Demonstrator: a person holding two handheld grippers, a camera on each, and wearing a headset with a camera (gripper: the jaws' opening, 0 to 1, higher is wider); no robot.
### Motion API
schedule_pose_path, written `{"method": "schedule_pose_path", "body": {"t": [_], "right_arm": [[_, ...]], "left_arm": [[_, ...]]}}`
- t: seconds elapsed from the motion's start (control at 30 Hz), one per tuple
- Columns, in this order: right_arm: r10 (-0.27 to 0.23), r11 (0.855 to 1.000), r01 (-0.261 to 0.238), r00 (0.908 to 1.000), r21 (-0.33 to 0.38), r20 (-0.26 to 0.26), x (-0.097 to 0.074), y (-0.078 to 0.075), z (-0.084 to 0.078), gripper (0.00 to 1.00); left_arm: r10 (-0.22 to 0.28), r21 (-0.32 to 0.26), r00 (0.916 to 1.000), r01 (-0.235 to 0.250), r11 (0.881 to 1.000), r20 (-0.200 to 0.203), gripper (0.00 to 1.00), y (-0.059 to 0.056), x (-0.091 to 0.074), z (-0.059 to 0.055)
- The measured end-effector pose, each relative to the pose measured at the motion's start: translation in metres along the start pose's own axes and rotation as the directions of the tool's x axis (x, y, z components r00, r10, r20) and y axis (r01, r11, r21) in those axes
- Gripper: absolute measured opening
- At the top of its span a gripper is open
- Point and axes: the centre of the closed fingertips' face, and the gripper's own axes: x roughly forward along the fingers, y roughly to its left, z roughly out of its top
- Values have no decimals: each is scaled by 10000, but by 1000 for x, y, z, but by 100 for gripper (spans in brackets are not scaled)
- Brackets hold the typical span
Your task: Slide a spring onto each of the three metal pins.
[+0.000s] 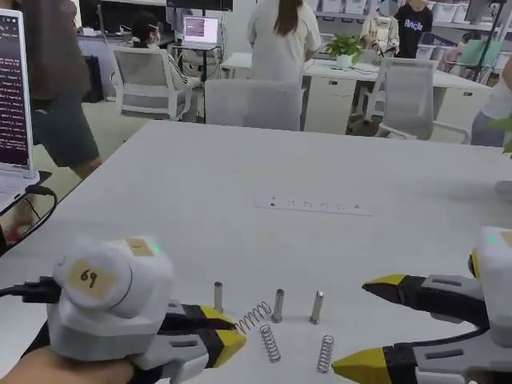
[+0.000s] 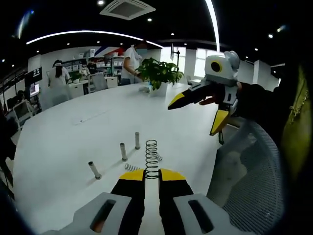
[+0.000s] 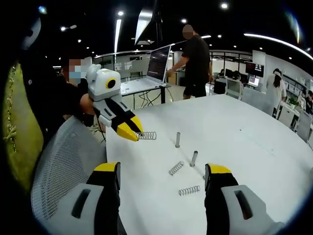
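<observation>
Three short metal pins [image 1: 218, 296] [image 1: 278, 306] [image 1: 317, 307] stand upright in a row near the front of the white table [image 1: 320, 160]. My left gripper [image 1: 232, 330] is shut on one end of a spring [image 1: 254, 314], which sticks out toward the middle pin. In the left gripper view that spring [image 2: 152, 159] stands up from the shut jaws [image 2: 152, 172]. Two more springs [image 1: 270, 342] [image 1: 325, 354] lie loose in front of the pins. My right gripper [image 1: 372, 326] hovers open to the right of the pins, holding nothing. The right gripper view shows its open jaws [image 3: 162, 171] and the left gripper [image 3: 132, 133] with its spring [image 3: 146, 135].
An open laptop [image 1: 12, 96] with a black cable [image 1: 40, 200] sits at the table's left edge. A flat white strip [image 1: 312, 205] lies mid-table. Chairs [image 1: 252, 104], desks and several people are beyond the far edge.
</observation>
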Motion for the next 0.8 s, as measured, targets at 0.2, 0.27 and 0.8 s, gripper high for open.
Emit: {"method": "schedule_pose_path", "body": {"t": [0.2, 0.27, 0.8], "right_arm": [[324, 9994, -323, 9994, -118, 83, 5, 8, 6, 65], [440, 9989, -439, 9990, -160, 96, 7, 11, 8, 64], [1259, 9910, -1246, 9917, -482, 249, 14, 32, 13, 37]], "left_arm": [[-506, 455, 9987, 506, 9977, -8, 2, -11, -1, 1], [-576, 578, 9983, 579, 9967, -67, 2, -15, -1, 1], [-1481, 1272, 9890, 1461, 9811, 60, 2, -41, 0, 8]]}}
